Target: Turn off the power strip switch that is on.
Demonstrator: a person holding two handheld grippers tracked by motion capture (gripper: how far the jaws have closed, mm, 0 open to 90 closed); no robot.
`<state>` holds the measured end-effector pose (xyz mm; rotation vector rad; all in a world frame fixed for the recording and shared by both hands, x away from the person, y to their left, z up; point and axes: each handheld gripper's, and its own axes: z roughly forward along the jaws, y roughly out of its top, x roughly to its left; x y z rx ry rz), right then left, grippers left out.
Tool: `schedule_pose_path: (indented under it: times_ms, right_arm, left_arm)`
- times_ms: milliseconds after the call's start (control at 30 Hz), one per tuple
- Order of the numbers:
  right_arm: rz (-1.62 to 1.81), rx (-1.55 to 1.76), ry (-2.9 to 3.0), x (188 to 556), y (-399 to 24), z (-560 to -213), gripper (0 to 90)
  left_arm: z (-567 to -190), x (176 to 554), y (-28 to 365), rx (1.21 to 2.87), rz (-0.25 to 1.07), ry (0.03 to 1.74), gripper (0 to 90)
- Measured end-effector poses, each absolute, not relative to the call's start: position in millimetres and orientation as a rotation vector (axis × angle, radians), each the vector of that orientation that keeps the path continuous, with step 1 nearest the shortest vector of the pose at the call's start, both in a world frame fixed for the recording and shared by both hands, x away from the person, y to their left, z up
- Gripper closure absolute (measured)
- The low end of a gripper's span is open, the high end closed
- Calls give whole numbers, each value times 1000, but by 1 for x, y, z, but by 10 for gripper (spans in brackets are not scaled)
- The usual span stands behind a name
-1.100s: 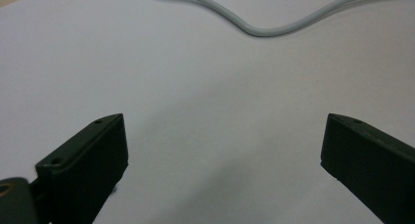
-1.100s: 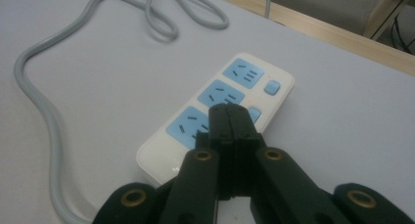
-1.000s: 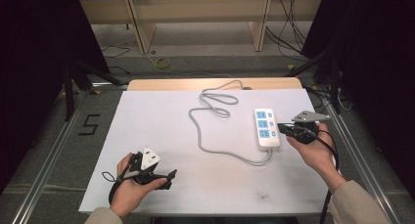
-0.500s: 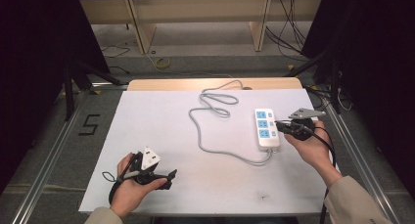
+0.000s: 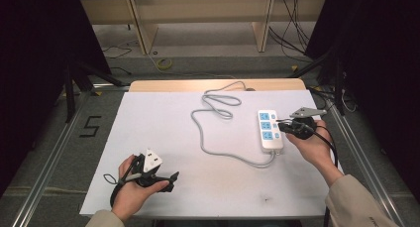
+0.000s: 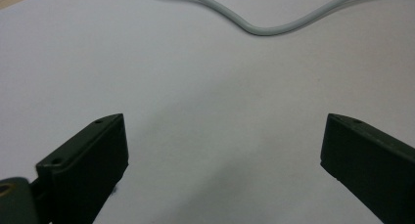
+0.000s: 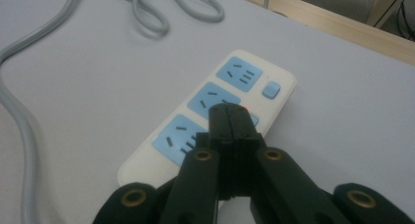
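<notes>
Pressing middle switch on power strip (image 7: 210, 114), frame centre, right gripper (image 7: 227, 117) closed, empty. Next: lift clear.

Right gripper shifted slightly at the power strip

The right gripper (image 5: 281, 127) has been brought a little lower and closer along the right edge of the power strip (image 5: 270, 130), its closed tips now set over the strip's middle switch.

Glossy white plastic power strip (image 5: 270, 130)
</notes>
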<state>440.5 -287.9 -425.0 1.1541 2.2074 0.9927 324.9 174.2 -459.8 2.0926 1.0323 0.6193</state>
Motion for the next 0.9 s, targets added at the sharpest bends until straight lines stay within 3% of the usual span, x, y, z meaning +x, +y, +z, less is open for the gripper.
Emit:
schedule_pose_path:
  times_ms: [900]
  right_arm:
    - [939, 1199, 2228, 462, -286, -434, 900]
  left_arm:
    - [-460, 325, 174, 2094, 618, 1028, 32]
